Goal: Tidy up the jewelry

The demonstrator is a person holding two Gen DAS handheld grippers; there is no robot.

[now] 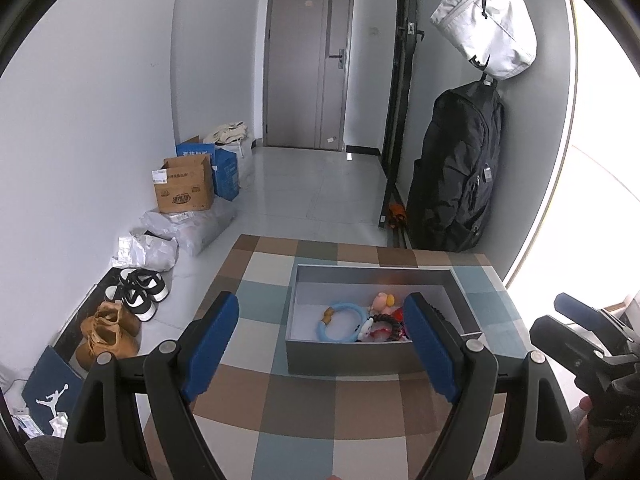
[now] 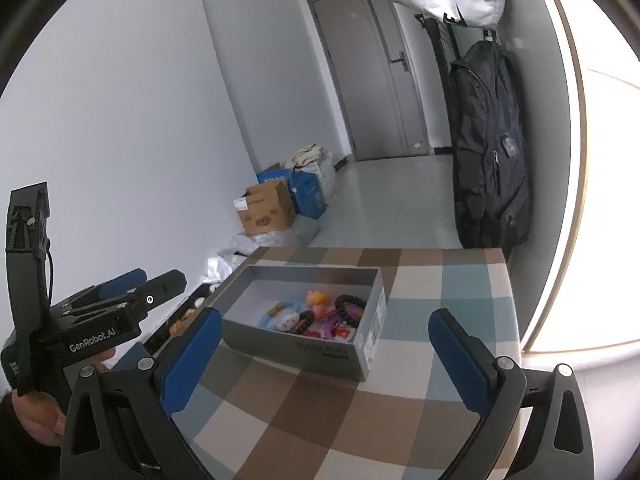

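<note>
The jewelry [image 1: 360, 320] lies in the gray box [image 1: 348, 354] just ahead of my left gripper [image 1: 322, 340] and my right gripper [image 2: 326, 356]. I see both wide open, holding nothing.

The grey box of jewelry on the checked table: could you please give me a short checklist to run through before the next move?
1. Left gripper open, nothing held: ok.
2. Right gripper open, nothing held: ok.
3. Grey box uncovered, contents reachable from above: ok.
4. Blue ring lies separate enough to grasp: ok.
5. Black bracelets free of neighbouring pieces: cannot tell.
6. Checked table offers bare space beside the box: ok.
</note>
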